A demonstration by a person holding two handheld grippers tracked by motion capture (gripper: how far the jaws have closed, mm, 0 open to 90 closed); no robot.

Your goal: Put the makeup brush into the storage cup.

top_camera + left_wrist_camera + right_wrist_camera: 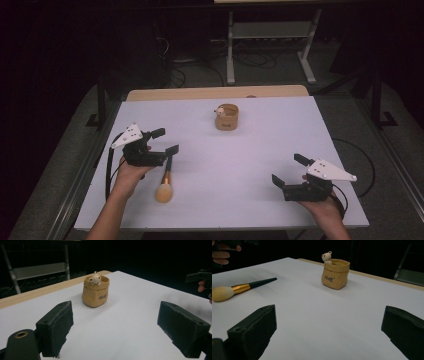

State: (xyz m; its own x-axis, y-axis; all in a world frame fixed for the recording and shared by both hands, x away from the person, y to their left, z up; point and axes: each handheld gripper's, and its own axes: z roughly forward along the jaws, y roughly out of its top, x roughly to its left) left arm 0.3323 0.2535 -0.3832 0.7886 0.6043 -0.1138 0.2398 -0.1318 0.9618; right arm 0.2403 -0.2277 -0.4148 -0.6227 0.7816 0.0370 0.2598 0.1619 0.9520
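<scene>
Both tongs, left [161,141] and right [288,171], gape wide, holding nothing. Black-handled, gold-ferruled makeup brush [166,181] lies near the white table's [250,165] left edge, just beside the left tongs.

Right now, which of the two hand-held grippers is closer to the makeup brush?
The left gripper: the brush lies right beside it; the right gripper sits across the table.

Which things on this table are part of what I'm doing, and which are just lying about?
In play: makeup brush, lying beside the open left gripper; tan sack-shaped pot with its little bear.
Idle: open right gripper; metal stand behind the table.
</scene>
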